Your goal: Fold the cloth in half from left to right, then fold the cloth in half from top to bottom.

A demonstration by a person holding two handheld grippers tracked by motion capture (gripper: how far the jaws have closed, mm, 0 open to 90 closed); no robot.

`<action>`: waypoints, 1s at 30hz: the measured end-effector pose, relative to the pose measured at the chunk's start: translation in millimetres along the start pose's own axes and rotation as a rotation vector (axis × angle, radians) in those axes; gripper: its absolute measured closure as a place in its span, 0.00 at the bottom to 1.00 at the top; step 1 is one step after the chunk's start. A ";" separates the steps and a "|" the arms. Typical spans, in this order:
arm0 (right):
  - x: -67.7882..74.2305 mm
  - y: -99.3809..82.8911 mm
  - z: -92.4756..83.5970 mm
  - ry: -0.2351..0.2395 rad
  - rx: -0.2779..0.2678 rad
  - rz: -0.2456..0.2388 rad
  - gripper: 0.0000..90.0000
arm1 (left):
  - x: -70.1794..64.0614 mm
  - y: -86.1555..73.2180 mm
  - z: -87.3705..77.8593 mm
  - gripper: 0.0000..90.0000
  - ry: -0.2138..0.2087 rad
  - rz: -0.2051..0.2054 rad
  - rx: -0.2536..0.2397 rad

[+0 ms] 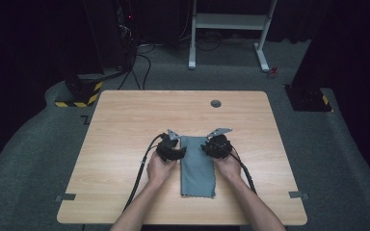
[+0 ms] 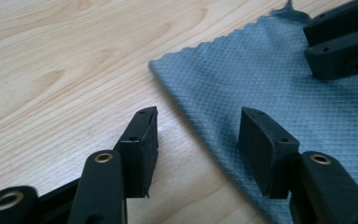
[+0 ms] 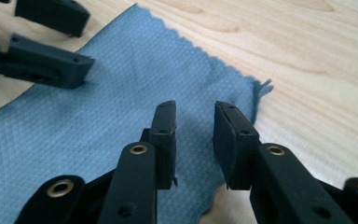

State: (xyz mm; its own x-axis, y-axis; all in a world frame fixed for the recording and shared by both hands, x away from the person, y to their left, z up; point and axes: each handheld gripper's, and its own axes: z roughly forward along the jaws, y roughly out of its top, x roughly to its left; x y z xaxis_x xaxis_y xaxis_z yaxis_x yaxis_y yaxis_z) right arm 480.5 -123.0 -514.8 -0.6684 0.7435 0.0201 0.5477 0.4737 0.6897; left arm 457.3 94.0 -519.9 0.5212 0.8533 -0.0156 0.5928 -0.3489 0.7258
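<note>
Grey cloth (image 1: 198, 166) lies flat, folded to a narrow strip, at the table's (image 1: 125, 125) near middle, both grippers at its far corners. Left gripper (image 2: 198, 133) open, jaws straddling the cloth's left edge, nothing pinched; right gripper (image 3: 195, 140) open with a narrower gap, over the far right corner. Looks like pre-grasp for another fold: next, lower and pinch both corners.

Cloth (image 1: 198, 166) was grey-blue, fine diamond weave, zigzag edge. Table (image 1: 125, 125) was pale wood grain. Grippers (image 1: 172, 150) (image 1: 215, 146) were black, brass rivets.
</note>
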 end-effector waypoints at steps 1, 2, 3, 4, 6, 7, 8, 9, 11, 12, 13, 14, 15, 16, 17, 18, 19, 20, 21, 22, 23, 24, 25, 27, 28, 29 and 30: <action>-0.5 1.7 1.3 -0.002 0.002 0.001 0.77 | 1.5 0.0 -0.1 0.53 0.003 0.003 0.000; -2.0 3.5 3.5 -0.007 0.001 -0.008 0.76 | 2.0 -0.2 -0.2 0.53 0.006 0.000 0.000; -3.1 4.5 4.7 -0.001 0.000 -0.005 0.76 | 2.8 -0.6 -0.6 0.53 0.012 -0.012 0.000; -5.2 6.5 6.3 0.004 -0.002 -0.001 0.75 | 3.5 -1.0 -0.8 0.54 0.013 -0.014 -0.002; -6.5 7.8 6.8 0.000 0.002 -0.001 0.74 | 4.5 -2.0 -2.3 0.54 0.021 -0.023 0.000; -6.8 7.6 6.2 -0.004 0.001 -0.004 0.72 | 5.1 -2.8 -3.6 0.54 0.019 -0.031 0.003; -6.3 6.8 4.5 -0.003 -0.003 0.004 0.72 | 6.2 -4.2 -5.9 0.54 0.001 -0.040 -0.004; -5.9 4.7 0.5 0.003 -0.018 0.009 0.71 | 6.6 -5.5 -8.4 0.54 -0.028 -0.049 -0.018; -4.2 0.2 -6.7 0.009 -0.038 0.022 0.69 | 4.3 -7.4 -14.3 0.51 -0.077 -0.053 -0.032; -3.2 -3.4 -10.8 0.011 -0.043 0.020 0.69 | 3.1 -8.0 -16.6 0.49 -0.092 -0.046 -0.034; -2.8 -5.8 -12.9 0.013 -0.044 0.014 0.68 | 0.4 -8.8 -19.2 0.48 -0.115 -0.039 -0.034; -1.2 -9.3 -15.7 0.011 -0.041 0.019 0.68 | -3.1 -10.0 -21.9 0.47 -0.131 -0.025 -0.035; -0.6 -12.4 -18.0 0.012 -0.041 0.013 0.67 | -6.7 -11.3 -24.2 0.46 -0.137 -0.005 -0.039; 0.3 -15.5 -20.3 0.012 -0.045 0.016 0.67 | -9.4 -12.3 -25.6 0.45 -0.138 0.006 -0.039; 0.8 -17.6 -22.0 0.011 -0.048 0.019 0.67 | -12.6 -13.9 -27.2 0.44 -0.141 0.014 -0.036; 0.6 -19.9 -23.5 0.011 -0.055 0.014 0.66 | -15.0 -16.0 -28.2 0.44 -0.134 0.029 -0.027; 0.7 -22.6 -24.8 0.011 -0.054 0.019 0.66 | -16.0 -17.9 -28.5 0.44 -0.127 0.038 -0.021; 1.0 -24.3 -25.2 0.012 -0.049 0.023 0.66 | -17.4 -20.2 -28.4 0.44 -0.131 0.030 -0.011; 1.2 -25.9 -25.1 0.012 -0.045 0.027 0.66 | -16.9 -22.1 -28.2 0.43 -0.120 0.043 -0.001; 0.8 -27.3 -24.7 0.010 -0.043 0.022 0.65 | -16.9 -24.5 -28.2 0.43 -0.114 0.044 0.008; 1.2 -28.4 -24.4 0.011 -0.039 0.030 0.65 | -16.1 -26.2 -28.3 0.43 -0.107 0.050 0.012; 0.8 -29.1 -24.3 0.009 -0.036 0.027 0.65 | -16.0 -28.5 -29.4 0.43 -0.106 0.044 0.003; 0.6 -29.9 -24.3 0.009 -0.036 0.030 0.65 | -15.0 -30.1 -31.3 0.43 -0.100 0.043 0.004; 1.1 -31.0 -24.4 0.008 -0.034 0.033 0.65 | -13.8 -33.2 -34.1 0.43 -0.093 0.046 0.002; 1.8 -31.3 -24.9 0.003 -0.030 0.028 0.65 | -13.6 -34.4 -35.0 0.43 -0.090 0.046 0.000; 1.9 -31.5 -25.2 0.001 -0.030 0.022 0.64 | -13.4 -35.7 -35.7 0.43 -0.090 0.044 -0.003; 2.8 -31.7 -25.8 -0.002 -0.026 0.026 0.64 | -11.5 -37.1 -36.8 0.43 -0.085 0.053 -0.009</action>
State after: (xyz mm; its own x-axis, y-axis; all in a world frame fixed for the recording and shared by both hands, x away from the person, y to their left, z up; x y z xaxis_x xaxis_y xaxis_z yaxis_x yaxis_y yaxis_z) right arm 448.3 -148.1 -517.9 -0.6531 0.7564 0.0364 0.5515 0.4421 0.7074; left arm 406.7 111.4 -521.3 0.6022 0.7976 -0.0357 0.5582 -0.3887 0.7330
